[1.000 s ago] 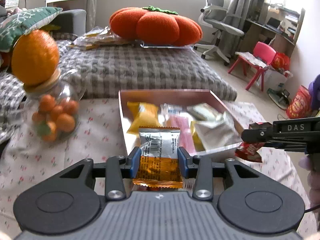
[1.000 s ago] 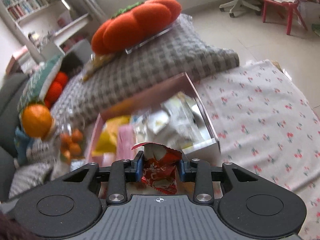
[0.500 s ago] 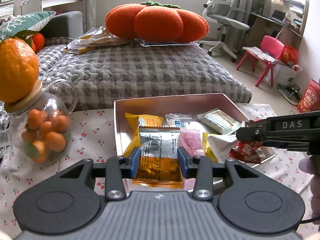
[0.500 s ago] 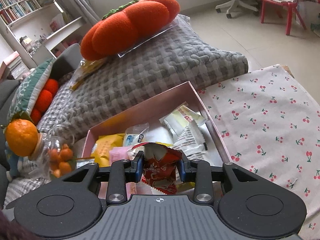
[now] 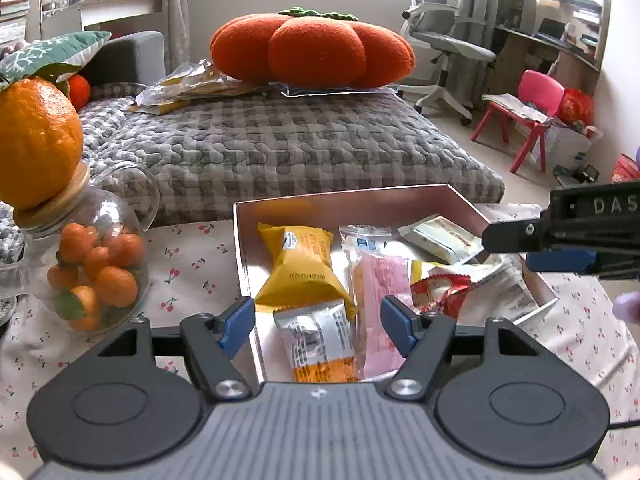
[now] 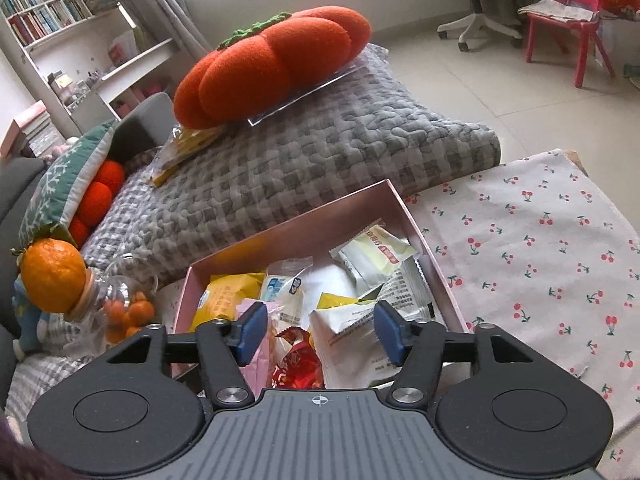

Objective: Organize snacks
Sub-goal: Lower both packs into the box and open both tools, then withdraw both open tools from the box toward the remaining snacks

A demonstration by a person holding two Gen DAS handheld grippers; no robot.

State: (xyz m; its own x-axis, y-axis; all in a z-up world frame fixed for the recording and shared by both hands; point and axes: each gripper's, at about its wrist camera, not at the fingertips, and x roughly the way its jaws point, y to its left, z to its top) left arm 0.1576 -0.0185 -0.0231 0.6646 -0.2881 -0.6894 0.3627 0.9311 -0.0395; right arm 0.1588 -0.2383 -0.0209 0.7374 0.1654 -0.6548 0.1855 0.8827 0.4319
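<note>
A pink box (image 5: 352, 204) (image 6: 304, 220) on the cherry-print cloth holds several snack packets. My left gripper (image 5: 318, 326) hovers over the box's near left corner, its jaws opening. The silver-and-orange packet (image 5: 316, 340) lies loose in the box between them, touching neither pad. My right gripper (image 6: 316, 332) (image 5: 532, 248) hangs over the box's right side, jaws opening too. The red packet (image 6: 298, 364) (image 5: 440, 292) rests free in the box below its fingers, beside a pink packet (image 5: 380, 304) and a yellow one (image 5: 300, 264).
A glass jar of small oranges (image 5: 92, 272) (image 6: 120, 304), topped by a big orange, stands left of the box. Behind lie a grey checked quilt (image 5: 280, 144) and an orange pumpkin cushion (image 5: 312, 48). Bare cherry-print cloth (image 6: 540, 248) stretches right of the box.
Both grippers opened. The silver-and-orange packet dropped from the left jaws and the red packet from the right jaws into the box.
</note>
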